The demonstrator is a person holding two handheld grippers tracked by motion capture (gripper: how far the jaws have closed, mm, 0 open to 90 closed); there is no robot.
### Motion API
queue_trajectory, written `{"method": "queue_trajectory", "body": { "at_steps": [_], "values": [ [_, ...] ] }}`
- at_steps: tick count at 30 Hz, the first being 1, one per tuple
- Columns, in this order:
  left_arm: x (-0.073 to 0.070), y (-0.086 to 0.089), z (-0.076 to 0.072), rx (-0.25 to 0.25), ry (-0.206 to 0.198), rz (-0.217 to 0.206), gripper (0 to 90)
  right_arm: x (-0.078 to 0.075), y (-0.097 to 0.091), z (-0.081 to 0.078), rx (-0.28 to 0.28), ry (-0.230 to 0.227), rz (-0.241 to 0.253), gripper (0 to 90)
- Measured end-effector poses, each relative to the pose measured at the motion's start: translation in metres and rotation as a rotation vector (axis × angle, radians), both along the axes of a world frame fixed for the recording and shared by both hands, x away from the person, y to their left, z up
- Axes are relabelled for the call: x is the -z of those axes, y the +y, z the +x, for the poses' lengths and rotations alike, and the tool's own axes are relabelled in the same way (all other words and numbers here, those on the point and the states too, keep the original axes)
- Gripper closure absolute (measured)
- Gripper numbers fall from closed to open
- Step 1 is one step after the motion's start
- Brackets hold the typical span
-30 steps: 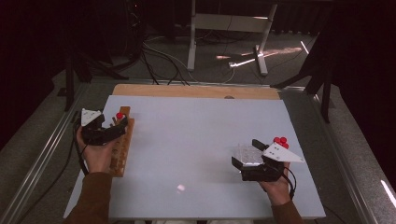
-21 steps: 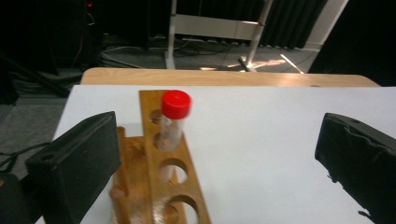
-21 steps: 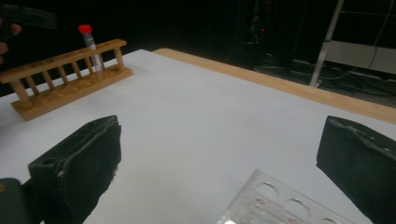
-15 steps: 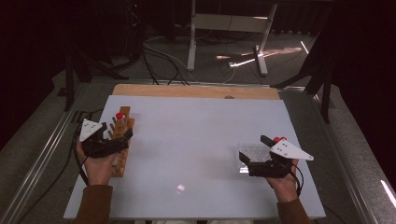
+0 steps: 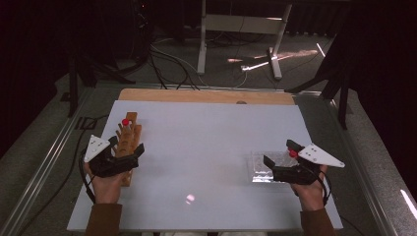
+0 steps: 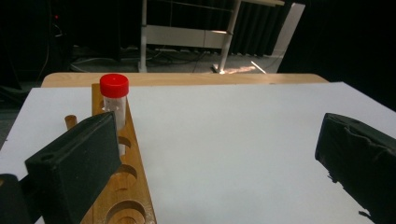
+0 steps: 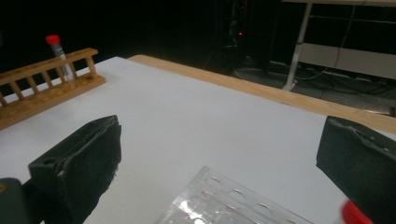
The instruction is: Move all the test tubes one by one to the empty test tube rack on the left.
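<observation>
Wooden rack (image 5: 129,145), at the surface's (image 5: 206,162) left edge, lying lengthwise away from the person. One red-capped tube (image 5: 126,123) stands upright in a hole near its far end; nearer holes (image 6: 125,212) are vacant.

Left gripper (image 5: 129,156), over the rack's near end, fingers (image 6: 77,161) spread wide with nothing between them, having just been opening. The tube stands beyond the left finger, apart from it.

Clear plastic tray (image 5: 268,166), flat on the surface at right.

Right gripper (image 5: 276,160), just above the tray's near side, fingers (image 7: 79,165) wide apart, gripping nothing. A red cap (image 7: 356,215) shows at the right finger's base; whether they touch, I cannot tell.
</observation>
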State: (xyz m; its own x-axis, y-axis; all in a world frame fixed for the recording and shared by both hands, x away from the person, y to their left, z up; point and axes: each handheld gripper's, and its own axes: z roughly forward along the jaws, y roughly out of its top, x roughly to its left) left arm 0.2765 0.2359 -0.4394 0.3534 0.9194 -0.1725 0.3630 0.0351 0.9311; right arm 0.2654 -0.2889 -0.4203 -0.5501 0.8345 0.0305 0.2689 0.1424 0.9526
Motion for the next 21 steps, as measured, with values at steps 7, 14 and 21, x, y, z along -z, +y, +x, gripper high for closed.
{"method": "queue_trajectory", "body": {
  "at_steps": [7,14,21],
  "values": [
    [-0.001,0.000,-0.002,0.032,0.011,-0.016,0.8,-0.002,-0.013,0.000,0.038,-0.003,0.008,0.0],
    [-0.006,0.000,-0.009,0.017,-0.021,-0.009,0.8,-0.006,-0.037,-0.001,0.114,-0.014,0.020,0.6],
    [-0.006,-0.002,-0.010,0.018,-0.026,-0.007,0.8,0.007,-0.057,-0.001,0.155,0.024,0.015,3.0]
  ]
}}
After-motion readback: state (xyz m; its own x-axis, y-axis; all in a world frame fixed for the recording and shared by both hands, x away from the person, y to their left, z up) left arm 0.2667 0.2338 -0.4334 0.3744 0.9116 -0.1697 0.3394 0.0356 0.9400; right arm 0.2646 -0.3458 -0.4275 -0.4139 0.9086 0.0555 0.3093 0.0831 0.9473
